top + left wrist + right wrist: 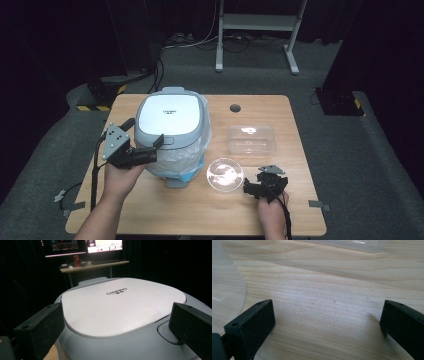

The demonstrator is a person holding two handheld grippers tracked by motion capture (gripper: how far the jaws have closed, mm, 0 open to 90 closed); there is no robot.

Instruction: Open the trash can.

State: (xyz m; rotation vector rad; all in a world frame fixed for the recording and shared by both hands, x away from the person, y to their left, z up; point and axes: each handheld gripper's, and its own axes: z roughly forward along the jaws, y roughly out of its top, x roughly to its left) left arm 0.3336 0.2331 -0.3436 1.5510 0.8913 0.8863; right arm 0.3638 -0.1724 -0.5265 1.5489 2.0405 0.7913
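A grey and white cooker [170, 125] with its lid down stands at the table's left, on crinkled clear plastic. My left gripper [147, 131] is open at the cooker's front left, one jaw on each side of the lid's front edge. In the left gripper view the white lid [120, 305] lies between the spread jaws of that gripper [116, 323], and a latch button [167, 333] sits by the right jaw. My right gripper [265, 181] rests open and low on the wood, right of a clear bowl [225, 174]. Bare table [319, 297] shows between the jaws of this gripper [327, 325].
A clear rectangular plastic container [251, 139] lies behind the bowl; its edge [352, 243] tops the right gripper view, with the bowl's rim [224, 290] at the left. A round cable hole [235, 108] sits at the table's back. A desk with monitors [87, 246] stands beyond the cooker.
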